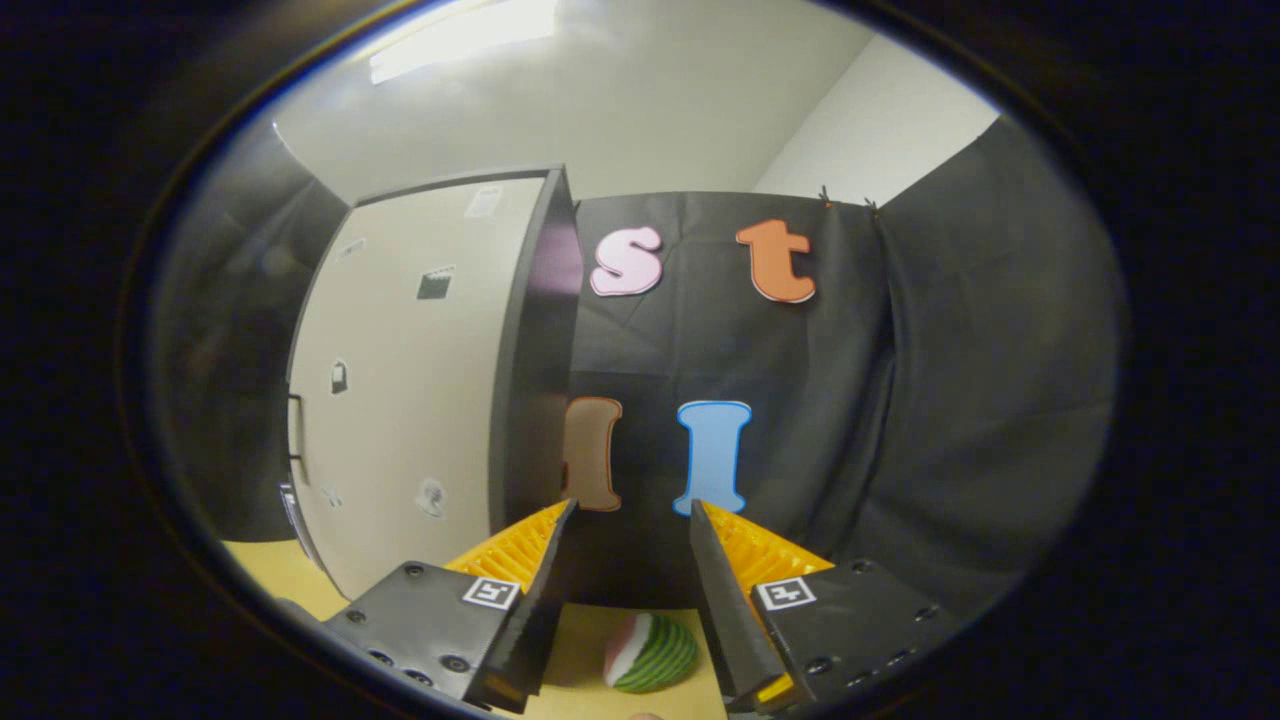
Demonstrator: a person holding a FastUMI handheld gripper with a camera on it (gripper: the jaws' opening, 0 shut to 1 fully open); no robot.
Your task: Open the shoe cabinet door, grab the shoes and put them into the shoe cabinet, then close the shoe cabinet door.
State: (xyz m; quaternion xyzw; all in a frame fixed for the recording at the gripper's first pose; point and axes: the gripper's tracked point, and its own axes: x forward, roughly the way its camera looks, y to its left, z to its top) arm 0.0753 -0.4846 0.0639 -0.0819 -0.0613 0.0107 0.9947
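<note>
Tool (630, 560): fingers parted, empty. Shoe (650, 652): green-and-white striped, below between the fingers on the worktop (270, 575); probably light and soft, so pinch its rim. Shoe cabinet (430, 380): ahead-left, door shut, handle (296, 430) at its left edge.

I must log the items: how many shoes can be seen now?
1: a green-striped shoe on the floor between the open tool's fingers, low down. Others may be hidden.
</note>
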